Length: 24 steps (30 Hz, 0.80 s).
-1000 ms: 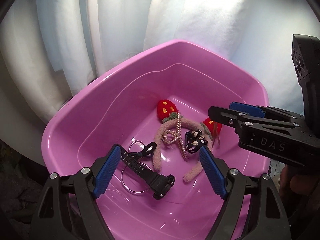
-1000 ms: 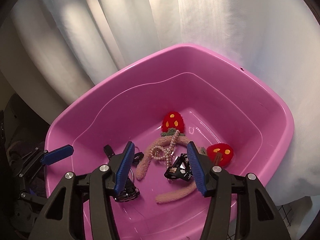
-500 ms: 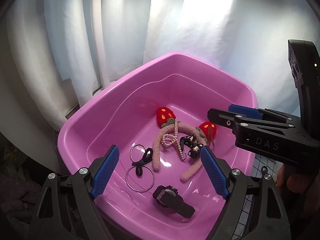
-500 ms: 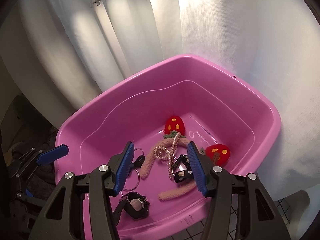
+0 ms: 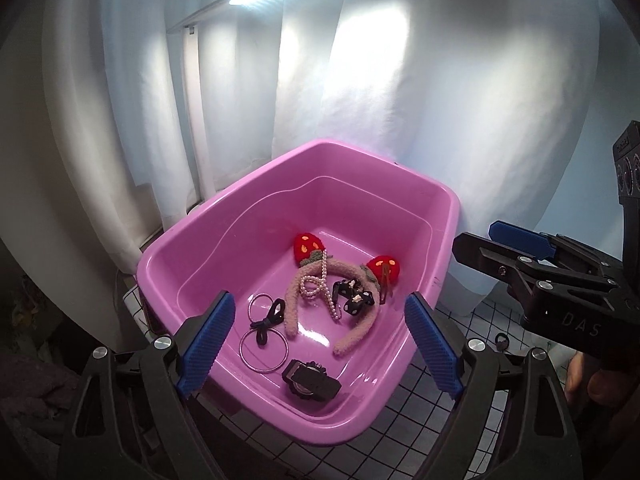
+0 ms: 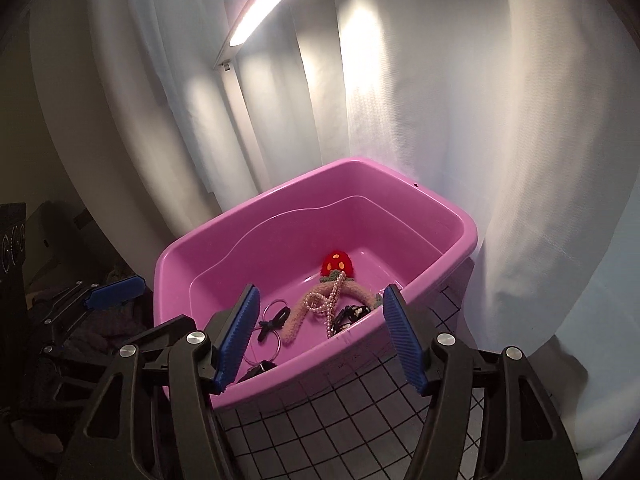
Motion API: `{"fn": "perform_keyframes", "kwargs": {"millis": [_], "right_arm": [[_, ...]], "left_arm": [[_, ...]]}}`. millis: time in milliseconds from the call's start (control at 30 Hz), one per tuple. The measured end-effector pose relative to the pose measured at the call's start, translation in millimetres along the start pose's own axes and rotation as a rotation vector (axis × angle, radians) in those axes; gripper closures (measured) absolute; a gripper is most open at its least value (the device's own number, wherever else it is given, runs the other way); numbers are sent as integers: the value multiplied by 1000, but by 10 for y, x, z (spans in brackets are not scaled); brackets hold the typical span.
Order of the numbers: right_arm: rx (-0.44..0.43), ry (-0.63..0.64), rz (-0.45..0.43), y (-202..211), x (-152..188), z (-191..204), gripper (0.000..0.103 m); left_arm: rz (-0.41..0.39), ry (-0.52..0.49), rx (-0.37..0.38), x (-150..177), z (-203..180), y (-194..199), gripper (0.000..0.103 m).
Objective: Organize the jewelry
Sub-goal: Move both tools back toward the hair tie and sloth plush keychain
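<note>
Pink tub: a glossy pink plastic tub [image 5: 192, 264] with rounded corners stands on a desk covered in a white cloth with a black grid [image 5: 404, 396], in front of white curtains [image 5: 460, 120].
Headband: a fuzzy beige headband with two red crocheted strawberries [image 5: 352, 334] lies curved on the tub floor, right of the middle.
Pearls: a looped string of pale pearl beads [image 5: 320, 284] is draped across the headband's top.
Clip: a black hair clip with white dots [image 5: 354, 298] sits inside the headband's arc, just beside the pearls.
Rings: two thin silver metal hoops [image 5: 264, 350] lie flat left of the headband, with a small black ribbon bow [image 5: 269, 320] across them.
Watch: a black plastic digital wristwatch [image 5: 311, 380] rests at the near wall of the tub, apart from the rest.
Left gripper: the black left gripper with blue ribbed pads [image 5: 320, 350] hangs above the tub's near edge, its jaws wide and opening, nothing between them.
Right gripper: the black right gripper with blue pads [image 6: 318, 340] is over the near rim, its jaws apart and opening, holding nothing.
Lamp: a long lit strip light [image 6: 268, 4] hangs above the curtains.
</note>
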State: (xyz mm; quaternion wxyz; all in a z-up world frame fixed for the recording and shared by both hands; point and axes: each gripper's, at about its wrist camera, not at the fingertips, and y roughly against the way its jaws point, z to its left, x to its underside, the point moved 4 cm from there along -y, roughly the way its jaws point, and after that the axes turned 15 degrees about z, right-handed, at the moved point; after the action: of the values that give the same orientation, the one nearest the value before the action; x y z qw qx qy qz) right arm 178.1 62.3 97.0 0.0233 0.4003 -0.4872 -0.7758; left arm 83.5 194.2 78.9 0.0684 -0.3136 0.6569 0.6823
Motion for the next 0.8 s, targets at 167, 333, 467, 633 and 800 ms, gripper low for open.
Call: {"fn": "perform_keyframes", "kwargs": {"millis": [167, 333, 467, 633, 800], "right_arm": [[29, -37, -55, 341, 475, -191, 40], [58, -137, -81, 564, 1159, -523, 38], [125, -232, -67, 701, 1761, -873, 38], [206, -345, -28, 764, 2395, -1267, 38], [230, -449, -17, 715, 2794, -1508, 38]], "left_arm": [[-30, -39, 31, 189, -271, 142, 15], [-31, -106, 77, 416, -656, 196, 9], [-6, -158, 124, 612, -1001, 132, 7], [51, -207, 146, 783, -1409, -97, 7], [104, -265, 156, 886, -1764, -431, 7]]}}
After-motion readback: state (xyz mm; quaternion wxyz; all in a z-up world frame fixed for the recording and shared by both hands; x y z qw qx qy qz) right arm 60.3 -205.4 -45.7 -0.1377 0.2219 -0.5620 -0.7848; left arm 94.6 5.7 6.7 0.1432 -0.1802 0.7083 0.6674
